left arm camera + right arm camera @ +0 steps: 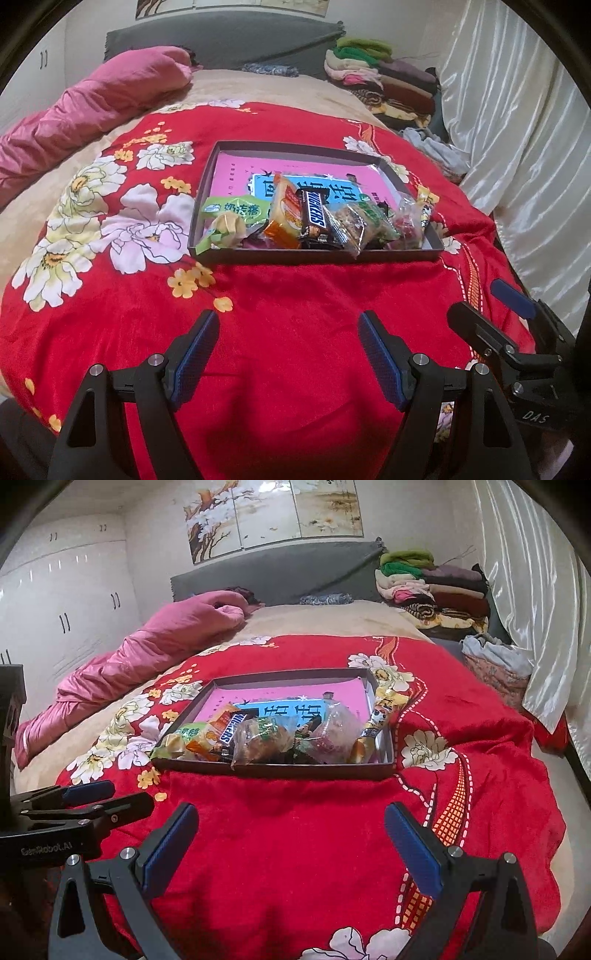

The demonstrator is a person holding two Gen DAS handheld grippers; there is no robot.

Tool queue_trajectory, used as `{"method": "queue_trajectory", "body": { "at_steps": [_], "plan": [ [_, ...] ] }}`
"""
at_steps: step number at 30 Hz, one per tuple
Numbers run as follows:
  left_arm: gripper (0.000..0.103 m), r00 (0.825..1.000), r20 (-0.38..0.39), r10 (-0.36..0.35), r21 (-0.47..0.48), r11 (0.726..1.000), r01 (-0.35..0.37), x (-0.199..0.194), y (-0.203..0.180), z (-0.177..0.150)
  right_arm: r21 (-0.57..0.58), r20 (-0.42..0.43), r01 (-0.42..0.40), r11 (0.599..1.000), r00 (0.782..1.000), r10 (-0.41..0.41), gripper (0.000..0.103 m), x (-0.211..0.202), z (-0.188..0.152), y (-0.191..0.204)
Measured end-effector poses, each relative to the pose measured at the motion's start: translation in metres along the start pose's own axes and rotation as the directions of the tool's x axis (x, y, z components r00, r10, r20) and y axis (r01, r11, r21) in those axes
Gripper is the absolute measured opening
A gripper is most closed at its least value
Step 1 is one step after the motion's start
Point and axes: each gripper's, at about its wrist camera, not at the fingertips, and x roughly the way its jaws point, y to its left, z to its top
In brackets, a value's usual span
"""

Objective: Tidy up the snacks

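Bed under a red floral plush blanket (pixel 295 295), white satin curtain (pixel 517 129) to the right. Shallow dark cardboard tray (pixel 273 770) with a heap of wrapped snacks (pixel 314 221) sits mid-blanket — well ahead of both grippers. Left gripper (pixel 288 332) and right gripper (pixel 291 823): fingers wide, empty. Bare blanket between fingers and tray's near edge.

The red floral blanket (pixel 280 295) is showing a soft, plush cloth nap, while the white curtain (pixel 517 155) is gleaming like satin. The snack wrappers, such as the Snickers bar (pixel 314 216), are shining as glossy, crinkled plastic inside a matt dark cardboard tray (pixel 314 256). The left gripper (pixel 288 343) is looking matt black plastic with ribbed blue pads and bright metal pins.
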Motion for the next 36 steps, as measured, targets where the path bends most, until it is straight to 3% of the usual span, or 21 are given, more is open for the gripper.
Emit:
{"method": "queue_trajectory", "body": {
  "at_steps": [36],
  "plan": [
    [0.079, 1.000, -0.007, 0.023, 0.009, 1.000, -0.023, -0.0052, 0.0003, -0.0001, -0.026, -0.012, 0.003, 1.000, 1.000, -0.003, 0.102, 0.0097, -0.0023, 0.0024]
  ]
}}
